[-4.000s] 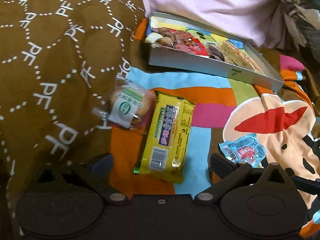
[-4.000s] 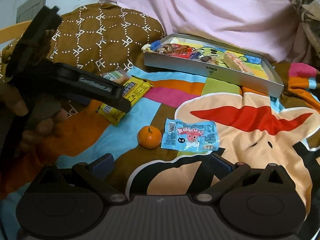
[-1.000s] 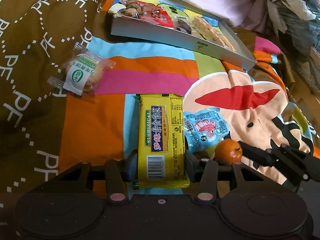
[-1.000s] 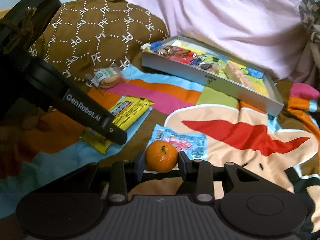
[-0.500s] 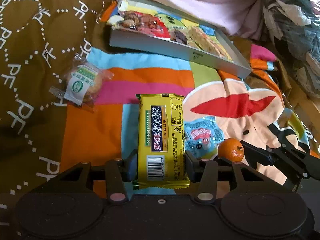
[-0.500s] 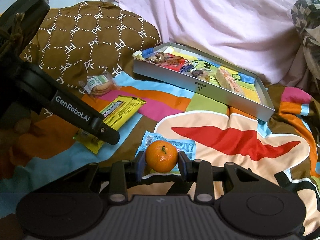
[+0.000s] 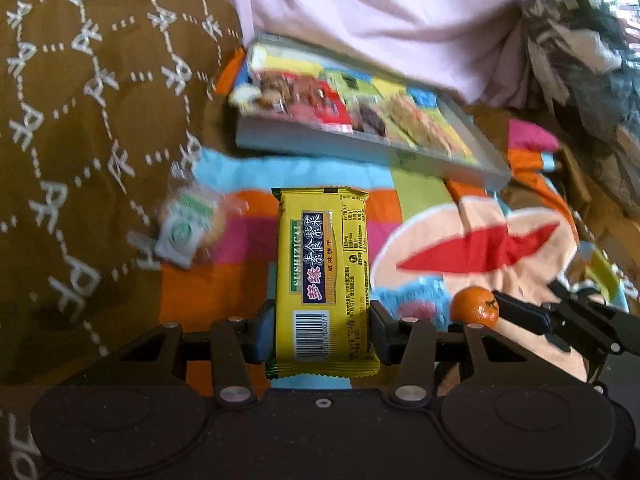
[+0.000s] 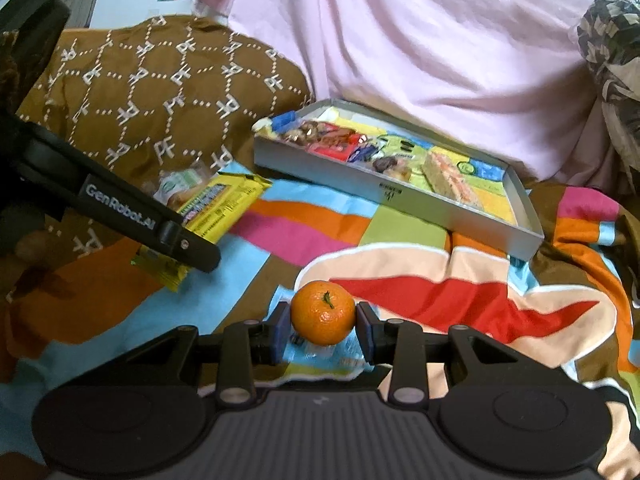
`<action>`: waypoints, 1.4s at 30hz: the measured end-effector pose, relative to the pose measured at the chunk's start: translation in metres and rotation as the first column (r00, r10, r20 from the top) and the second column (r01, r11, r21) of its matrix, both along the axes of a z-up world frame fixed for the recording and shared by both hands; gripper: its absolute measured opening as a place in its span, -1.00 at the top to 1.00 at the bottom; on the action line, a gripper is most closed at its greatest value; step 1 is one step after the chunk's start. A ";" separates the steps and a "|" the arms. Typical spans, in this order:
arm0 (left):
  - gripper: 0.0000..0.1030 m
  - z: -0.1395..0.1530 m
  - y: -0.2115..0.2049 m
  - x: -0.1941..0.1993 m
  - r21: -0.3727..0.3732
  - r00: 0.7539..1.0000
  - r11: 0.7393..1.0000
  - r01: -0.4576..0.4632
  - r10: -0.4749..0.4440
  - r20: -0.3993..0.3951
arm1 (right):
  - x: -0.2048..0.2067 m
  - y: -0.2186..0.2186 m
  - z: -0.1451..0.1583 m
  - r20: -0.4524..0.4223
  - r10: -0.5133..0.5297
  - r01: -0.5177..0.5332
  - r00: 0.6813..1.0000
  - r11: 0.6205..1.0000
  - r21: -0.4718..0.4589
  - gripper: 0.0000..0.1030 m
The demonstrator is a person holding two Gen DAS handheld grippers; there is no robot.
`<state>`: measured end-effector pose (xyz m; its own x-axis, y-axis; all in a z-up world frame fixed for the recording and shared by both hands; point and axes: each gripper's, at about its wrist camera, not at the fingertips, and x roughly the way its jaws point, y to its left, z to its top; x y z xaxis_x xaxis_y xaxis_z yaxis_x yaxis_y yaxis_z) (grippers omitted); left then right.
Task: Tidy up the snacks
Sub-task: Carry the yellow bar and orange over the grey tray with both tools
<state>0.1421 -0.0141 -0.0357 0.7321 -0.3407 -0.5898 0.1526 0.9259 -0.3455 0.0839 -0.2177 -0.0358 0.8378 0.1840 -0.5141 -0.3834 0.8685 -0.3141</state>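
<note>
My left gripper [image 7: 322,334] is shut on a yellow biscuit packet [image 7: 326,264] and holds it above the blanket; the packet also shows in the right wrist view [image 8: 212,208]. My right gripper [image 8: 323,330] is shut on a small orange mandarin [image 8: 323,312], which also shows in the left wrist view [image 7: 476,307]. A grey tray [image 8: 400,196] with several snacks lies further back, also in the left wrist view [image 7: 360,152]. A blue snack packet [image 8: 320,358] lies under the mandarin. A round cookie in clear wrap [image 7: 188,224] lies at the left.
A colourful cartoon blanket [image 8: 400,280] covers the bed. A brown patterned pillow [image 8: 160,80] is at the left and a pink sheet [image 8: 420,32] behind the tray. Crumpled patterned cloth [image 7: 580,40] lies at the far right.
Both grippers have lifted and moved toward the tray, the left with the yellow packet, the right with the mandarin. The blue packet has stayed on the blanket.
</note>
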 end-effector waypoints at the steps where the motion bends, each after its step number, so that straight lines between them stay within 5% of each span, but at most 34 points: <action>1: 0.05 0.003 0.002 0.002 -0.002 1.000 1.000 -0.009 0.009 0.005 | 0.003 -0.001 0.002 0.004 0.000 0.000 1.000 1.000 0.010 0.24; 11: 0.04 0.046 0.009 0.041 -0.002 0.987 0.995 -0.100 0.099 0.123 | 0.044 -0.008 0.033 0.068 0.037 -0.038 0.997 0.999 0.007 0.23; 19: 0.04 0.082 -0.014 0.103 0.007 0.971 0.996 -0.092 0.088 0.221 | 0.086 -0.017 0.069 0.081 0.050 -0.048 0.995 0.999 -0.018 0.23; 33: 0.04 0.060 -0.054 0.194 0.043 0.980 0.994 -0.098 0.088 0.178 | 0.162 -0.032 0.070 0.093 -0.048 0.047 0.994 0.999 0.014 0.23; 42: 0.04 0.047 -0.060 0.210 0.108 0.983 0.989 -0.102 0.083 0.162 | 0.182 -0.033 0.049 0.059 -0.064 0.062 0.996 0.997 0.038 0.23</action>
